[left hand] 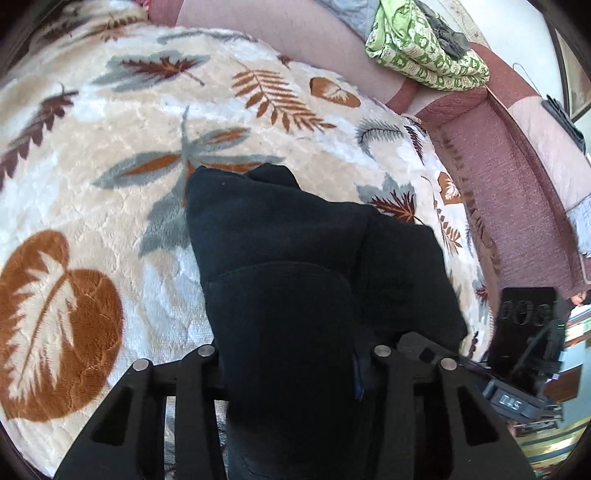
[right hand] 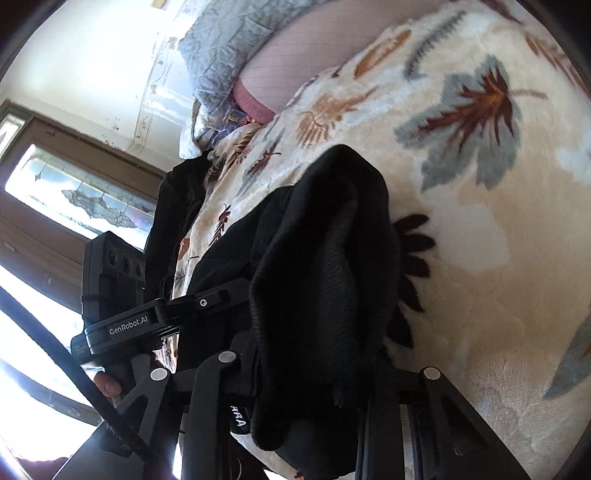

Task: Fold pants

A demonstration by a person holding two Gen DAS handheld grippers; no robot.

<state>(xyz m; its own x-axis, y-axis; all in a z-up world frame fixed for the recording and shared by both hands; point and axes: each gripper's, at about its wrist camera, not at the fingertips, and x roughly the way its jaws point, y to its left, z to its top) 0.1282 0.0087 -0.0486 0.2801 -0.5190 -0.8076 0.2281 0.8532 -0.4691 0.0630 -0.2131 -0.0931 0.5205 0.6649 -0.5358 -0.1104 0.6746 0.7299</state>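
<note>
Black pants [left hand: 280, 258] lie bunched on a leaf-patterned blanket [left hand: 110, 147]. In the left wrist view the cloth drapes over my left gripper [left hand: 291, 369], covers its fingertips, and runs forward onto the blanket. In the right wrist view a ribbed black part of the pants [right hand: 325, 280] hangs over my right gripper [right hand: 325, 373] and hides its fingertips. The left gripper's body [right hand: 122, 328] shows at the left of that view, close beside the right one. Both seem shut on the cloth.
A folded green patterned cloth [left hand: 424, 51] lies on the pink sofa back [left hand: 295, 33]. A maroon sofa side [left hand: 509, 192] runs along the right. A grey quilted pillow [right hand: 229, 48] lies beyond the blanket. A window [right hand: 74, 192] is at the left.
</note>
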